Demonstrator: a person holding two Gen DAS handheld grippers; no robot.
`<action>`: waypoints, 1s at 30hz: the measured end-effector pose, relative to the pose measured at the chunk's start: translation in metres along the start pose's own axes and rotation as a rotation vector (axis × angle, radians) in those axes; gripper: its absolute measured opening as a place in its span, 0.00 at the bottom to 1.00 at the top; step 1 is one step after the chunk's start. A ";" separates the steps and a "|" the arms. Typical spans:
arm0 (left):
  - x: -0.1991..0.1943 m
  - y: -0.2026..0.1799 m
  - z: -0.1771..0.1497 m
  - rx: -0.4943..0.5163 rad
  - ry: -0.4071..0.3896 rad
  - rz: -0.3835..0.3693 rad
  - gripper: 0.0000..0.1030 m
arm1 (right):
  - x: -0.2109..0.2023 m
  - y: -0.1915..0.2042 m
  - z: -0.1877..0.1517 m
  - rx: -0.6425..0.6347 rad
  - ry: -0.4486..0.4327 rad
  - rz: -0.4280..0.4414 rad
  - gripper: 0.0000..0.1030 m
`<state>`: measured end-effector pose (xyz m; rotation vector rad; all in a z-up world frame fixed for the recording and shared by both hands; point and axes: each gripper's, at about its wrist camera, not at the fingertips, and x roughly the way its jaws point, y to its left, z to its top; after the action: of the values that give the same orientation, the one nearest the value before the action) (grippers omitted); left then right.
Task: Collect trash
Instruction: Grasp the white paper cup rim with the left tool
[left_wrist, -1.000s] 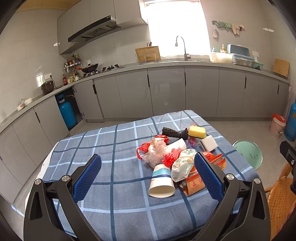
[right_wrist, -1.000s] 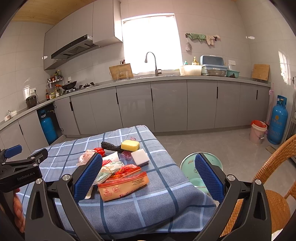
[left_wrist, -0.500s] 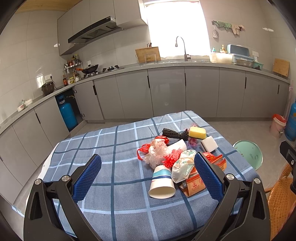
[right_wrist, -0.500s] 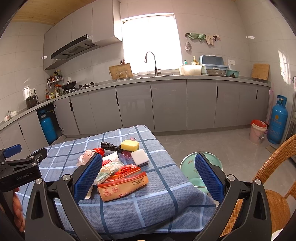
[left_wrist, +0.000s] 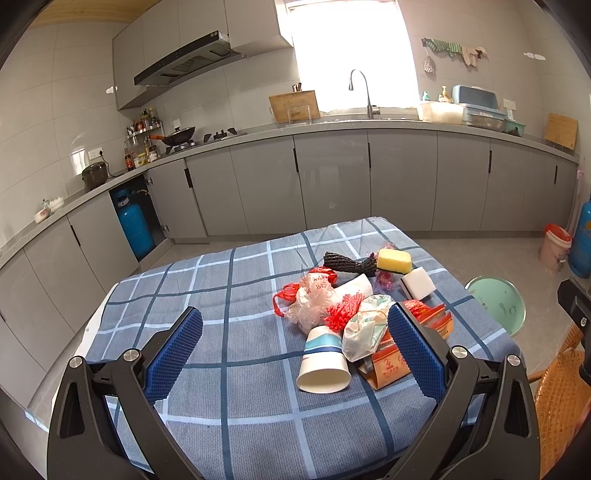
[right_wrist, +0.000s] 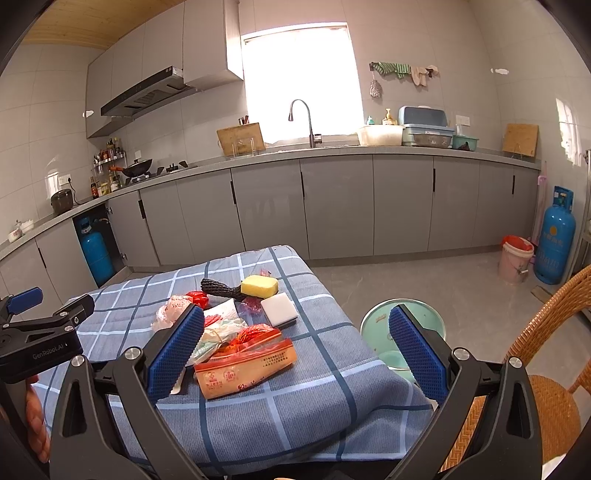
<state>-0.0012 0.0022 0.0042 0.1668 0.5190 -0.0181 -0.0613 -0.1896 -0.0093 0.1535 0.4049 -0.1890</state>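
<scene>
While nothing is yet gripped, the scene reads left to right as follows.

Left gripper (left_wrist: 295, 347): jaws spread wide and empty, held above the near part of the checked tablecloth (left_wrist: 207, 291); the bare cloth lies under its left finger.

Paper cup (left_wrist: 323, 363): on its side at the near edge of the heap, open mouth toward the camera, long axis running away from the left gripper; it sits right of centre between the left gripper's fingers.

Trash heap: clear plastic bag (left_wrist: 314, 301) with red netting (left_wrist: 345, 308), then a crumpled white-green wrapper (left_wrist: 364, 326) leaning against the cup, all touching one another on the right half of the table.

Orange snack packet (right_wrist: 245, 367): flat, long axis across the right wrist view, nearest item to the right gripper and lying between its fingers, closer to its left one.

Far items: black mesh roll (left_wrist: 345, 262), yellow sponge (left_wrist: 394, 260), white sponge (left_wrist: 417, 284), beyond the heap near the table's far right corner.

Right gripper (right_wrist: 295, 347): jaws spread wide, empty, aimed over the table's right edge.

Green bin (right_wrist: 380, 325): on the floor just beside the table's right edge, partly behind the right gripper's right finger.

Deciding relation: the bin lies to the right, so the right gripper seems the nearer hand for both packet and drop; the cup likely suits the left.
</scene>
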 end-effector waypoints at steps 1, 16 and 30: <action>0.000 0.000 -0.001 0.001 0.001 0.001 0.96 | 0.001 0.000 0.000 0.001 0.002 0.000 0.95; 0.069 0.015 -0.058 0.020 0.120 0.062 0.96 | 0.037 -0.016 -0.026 0.012 0.089 -0.054 0.95; 0.128 0.006 -0.104 0.096 0.208 0.081 0.95 | 0.061 -0.020 -0.052 -0.004 0.169 -0.059 0.95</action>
<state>0.0596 0.0280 -0.1470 0.2850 0.7194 0.0541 -0.0300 -0.2089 -0.0835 0.1547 0.5779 -0.2338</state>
